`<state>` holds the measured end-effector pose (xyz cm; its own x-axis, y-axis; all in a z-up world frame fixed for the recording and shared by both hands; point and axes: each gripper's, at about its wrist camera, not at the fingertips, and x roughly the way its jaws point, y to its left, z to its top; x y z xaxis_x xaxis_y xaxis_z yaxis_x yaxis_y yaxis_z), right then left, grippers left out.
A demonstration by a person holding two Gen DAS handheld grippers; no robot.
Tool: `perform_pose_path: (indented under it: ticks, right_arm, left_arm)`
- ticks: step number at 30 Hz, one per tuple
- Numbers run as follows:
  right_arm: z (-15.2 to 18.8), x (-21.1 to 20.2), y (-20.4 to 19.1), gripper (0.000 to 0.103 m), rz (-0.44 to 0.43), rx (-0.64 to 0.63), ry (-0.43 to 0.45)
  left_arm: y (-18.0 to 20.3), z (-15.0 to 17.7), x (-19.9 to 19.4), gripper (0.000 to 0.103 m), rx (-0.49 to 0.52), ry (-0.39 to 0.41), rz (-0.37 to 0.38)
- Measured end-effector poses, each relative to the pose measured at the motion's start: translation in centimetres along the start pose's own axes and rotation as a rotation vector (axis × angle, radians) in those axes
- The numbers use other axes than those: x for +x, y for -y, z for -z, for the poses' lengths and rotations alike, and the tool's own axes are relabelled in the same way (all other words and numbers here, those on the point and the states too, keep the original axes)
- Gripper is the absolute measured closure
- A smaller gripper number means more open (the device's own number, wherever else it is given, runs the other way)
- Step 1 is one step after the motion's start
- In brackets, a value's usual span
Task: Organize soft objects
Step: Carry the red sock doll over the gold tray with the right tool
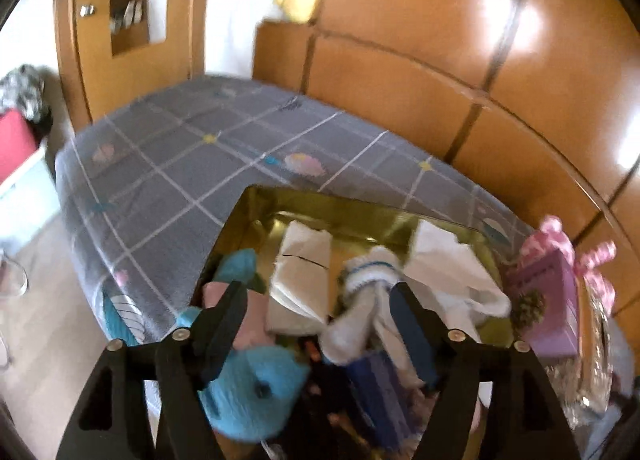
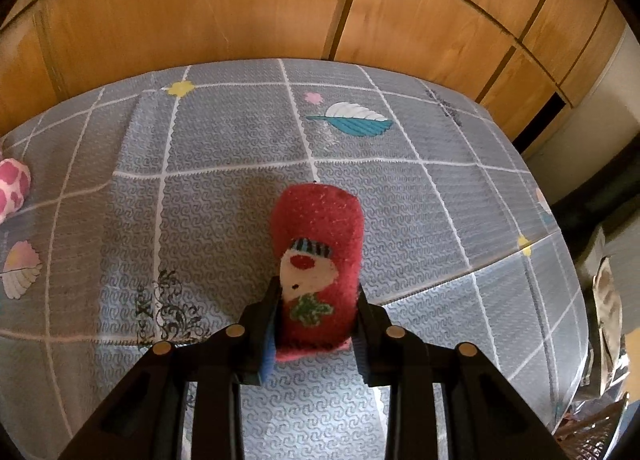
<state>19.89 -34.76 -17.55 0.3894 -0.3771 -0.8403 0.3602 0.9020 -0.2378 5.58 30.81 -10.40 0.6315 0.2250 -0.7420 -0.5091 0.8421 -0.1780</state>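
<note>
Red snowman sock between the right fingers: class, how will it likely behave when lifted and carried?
The red snowman sock looks fuzzy and folded, so probably light and unlikely to slip. It is squeezed between the fingers, so likely soft; its free end may droop.

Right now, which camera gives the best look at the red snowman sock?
The right wrist view. The red snowman sock sits centred and sharp there, clamped between the right gripper fingers above the grey checked bedcover. The left wrist view shows none of it, only the gold tin of other socks.
</note>
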Motion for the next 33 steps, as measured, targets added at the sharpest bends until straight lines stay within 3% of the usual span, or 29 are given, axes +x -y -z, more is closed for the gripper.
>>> perform_pose_path:
  ticks: [7,17,24,33]
  right_arm:
    - [-0.5,-0.2,-0.7,0.073,0.015,0.017,-0.022]
    - [-2.2,-1.6,-2.1,0.076,-0.131,0.066,-0.027]
    - [-4.6,-5.5,-6.9,0.077,-0.233,0.018,0.042]
    - [-7.8,-13.4,-14.1,0.077,-0.357,-0.109,0.204]
  left_arm:
    - [4.1,2.8,-4.4,0.021,0.117,0.061,0.056]
    - [7.8,5.8,-7.3,0.021,0.232,0.085,0.103]
    - [8.3,6.6,-8.0,0.021,0.250,0.081,0.110]
    - [7.7,7.1,-8.0,0.020,0.249,0.068,0.110]
